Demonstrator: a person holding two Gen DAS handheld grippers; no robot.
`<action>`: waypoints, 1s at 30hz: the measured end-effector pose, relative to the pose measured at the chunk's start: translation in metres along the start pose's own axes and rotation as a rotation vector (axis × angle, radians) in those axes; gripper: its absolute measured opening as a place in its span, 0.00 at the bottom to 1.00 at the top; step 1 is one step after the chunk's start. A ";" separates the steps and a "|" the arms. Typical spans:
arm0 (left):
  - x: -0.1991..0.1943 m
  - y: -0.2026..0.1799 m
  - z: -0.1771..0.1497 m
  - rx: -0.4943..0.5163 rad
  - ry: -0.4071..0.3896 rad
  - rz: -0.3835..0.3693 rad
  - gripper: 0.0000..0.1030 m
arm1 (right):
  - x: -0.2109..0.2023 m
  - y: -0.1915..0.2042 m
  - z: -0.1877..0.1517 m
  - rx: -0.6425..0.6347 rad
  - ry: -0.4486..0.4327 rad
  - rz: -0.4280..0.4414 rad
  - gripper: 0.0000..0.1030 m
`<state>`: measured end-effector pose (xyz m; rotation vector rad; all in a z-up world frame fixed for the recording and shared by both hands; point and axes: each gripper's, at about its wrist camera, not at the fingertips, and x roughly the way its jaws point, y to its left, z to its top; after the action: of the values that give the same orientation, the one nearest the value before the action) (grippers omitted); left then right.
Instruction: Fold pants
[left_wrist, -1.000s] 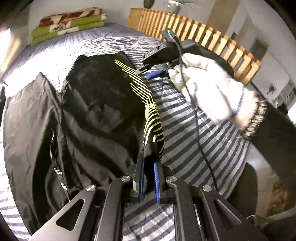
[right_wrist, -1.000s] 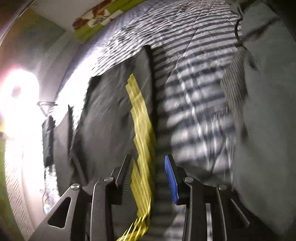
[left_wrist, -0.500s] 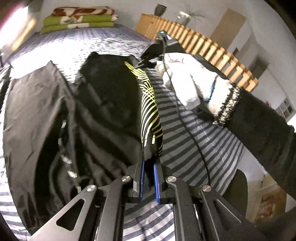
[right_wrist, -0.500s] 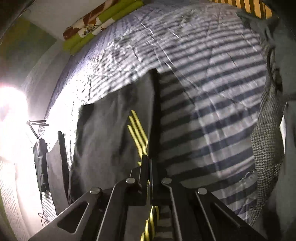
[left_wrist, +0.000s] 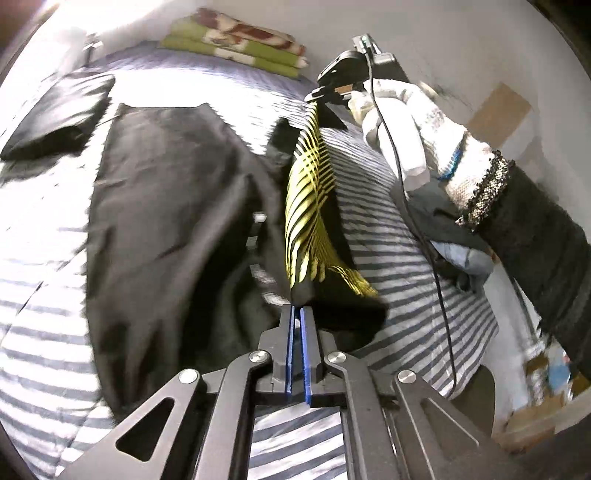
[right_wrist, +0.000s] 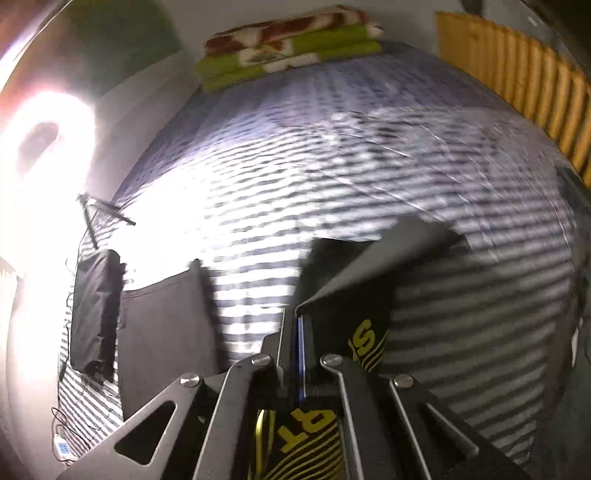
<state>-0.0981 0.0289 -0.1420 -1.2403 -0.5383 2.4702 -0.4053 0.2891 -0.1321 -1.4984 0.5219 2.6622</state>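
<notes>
Partly blurred pants (left_wrist: 177, 206), edges cropped

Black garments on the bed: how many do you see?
2. The black pants with yellow stripes lie mid-bed, one edge lifted between the left gripper and right gripper. A folded black garment lies beyond them. More may be out of frame.

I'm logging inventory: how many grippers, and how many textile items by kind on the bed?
Grippers: 2 (left gripper, right gripper)
Black pants with yellow stripes: 1
Folded black garment: 1
Stack of folded blankets: 1
Total: 5
</notes>
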 end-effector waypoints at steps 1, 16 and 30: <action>-0.005 0.011 -0.003 -0.029 -0.008 0.003 0.02 | 0.003 0.013 0.002 -0.015 0.002 0.001 0.01; 0.016 0.054 -0.002 -0.072 0.074 -0.032 0.54 | 0.059 0.135 -0.010 -0.210 0.068 -0.085 0.01; 0.059 0.022 0.001 0.027 0.118 0.124 0.35 | 0.046 0.082 -0.002 -0.142 0.068 -0.042 0.01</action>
<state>-0.1354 0.0354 -0.1923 -1.4381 -0.4073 2.4748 -0.4447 0.2053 -0.1489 -1.6213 0.3066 2.6753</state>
